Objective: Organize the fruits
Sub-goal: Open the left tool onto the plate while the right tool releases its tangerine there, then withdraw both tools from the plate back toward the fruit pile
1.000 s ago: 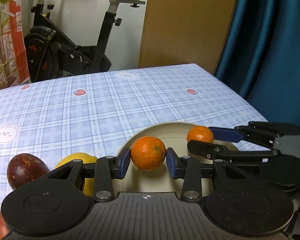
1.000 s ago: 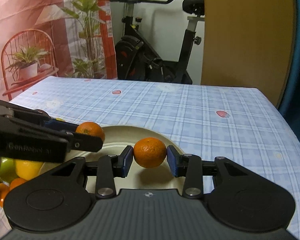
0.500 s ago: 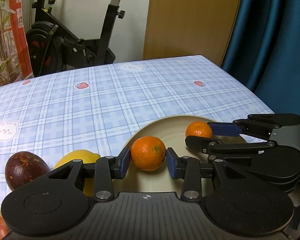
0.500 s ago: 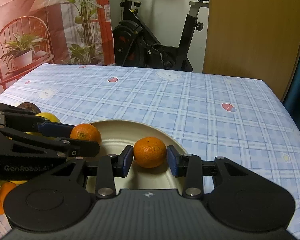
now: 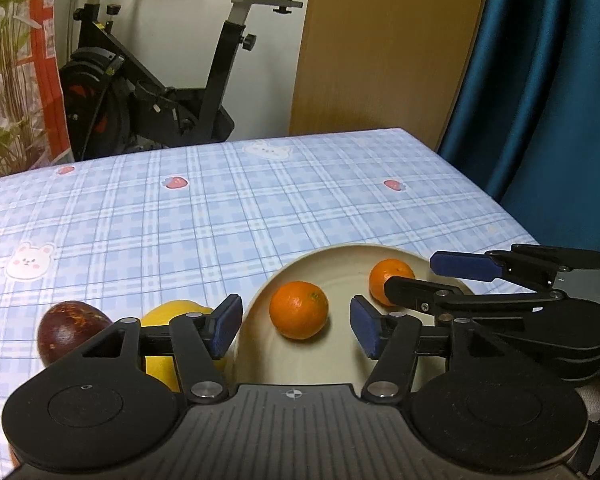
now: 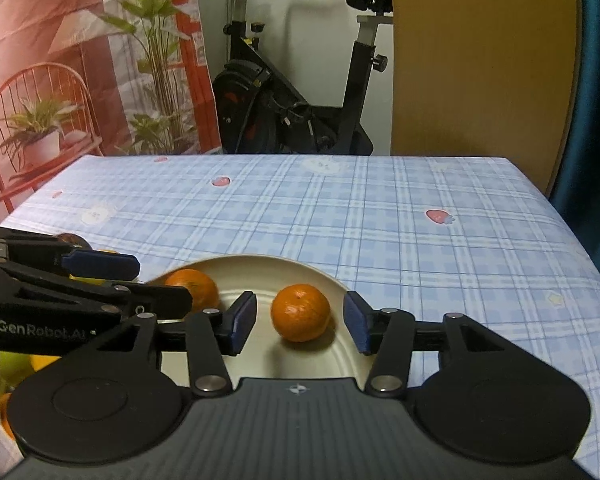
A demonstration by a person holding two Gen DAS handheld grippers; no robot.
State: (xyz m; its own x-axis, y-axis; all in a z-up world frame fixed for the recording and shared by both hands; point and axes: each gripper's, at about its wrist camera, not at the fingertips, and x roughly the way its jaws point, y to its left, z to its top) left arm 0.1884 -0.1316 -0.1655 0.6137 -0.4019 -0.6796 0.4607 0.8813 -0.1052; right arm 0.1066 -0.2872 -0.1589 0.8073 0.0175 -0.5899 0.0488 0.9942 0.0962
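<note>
A cream plate [image 5: 340, 254] [image 6: 260, 262] sits on the checked tablecloth and holds two oranges. In the left wrist view my left gripper [image 5: 296, 326] is open, its blue pads clear of the orange [image 5: 299, 309] resting between them. In the right wrist view my right gripper [image 6: 300, 322] is open around the other orange [image 6: 300, 312], which rests on the plate. Each gripper shows in the other's view, the right one [image 5: 440, 276] and the left one [image 6: 132, 276]. The second orange [image 5: 390, 278] [image 6: 194, 288] is partly hidden by a finger in each view.
A dark purple fruit [image 5: 70, 330] and a yellow lemon [image 5: 172, 316] lie left of the plate. More fruit [image 6: 16, 364] lies at the lower left in the right wrist view. The table's right edge [image 5: 500, 208] runs beside a blue curtain. An exercise bike [image 5: 160, 80] stands behind the table.
Both grippers have opened and let go of their oranges, which now rest on the plate. Both cameras have tilted a little, showing more of the table.
</note>
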